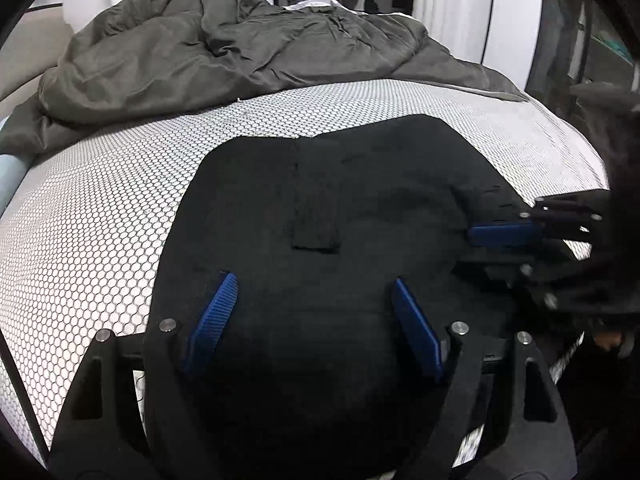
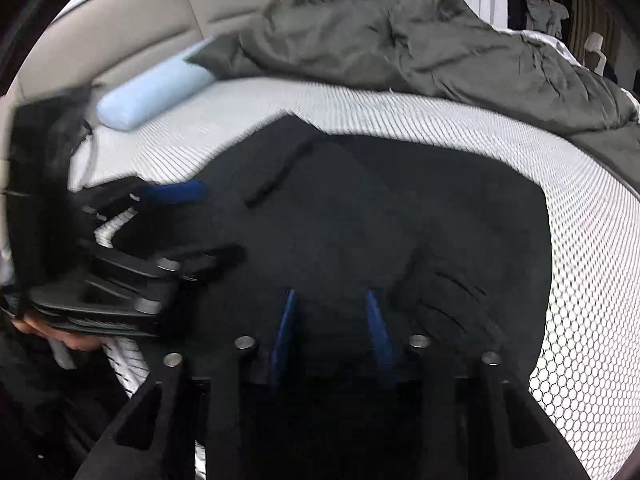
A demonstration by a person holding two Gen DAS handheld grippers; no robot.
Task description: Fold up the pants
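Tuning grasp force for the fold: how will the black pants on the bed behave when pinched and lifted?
The black fabric pants lie flat and follow the white honeycomb-patterned mattress, so they are probably floppy and will drape from a pinch. Stacked layers suggest a lift may peel only the top one. The matte knit looks unlikely to slip.

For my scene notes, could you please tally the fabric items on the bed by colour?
Black: 1, the pants
Dark grey: 1, the rumpled duvet
Light blue: 1, the bolster pillow
Total: 3
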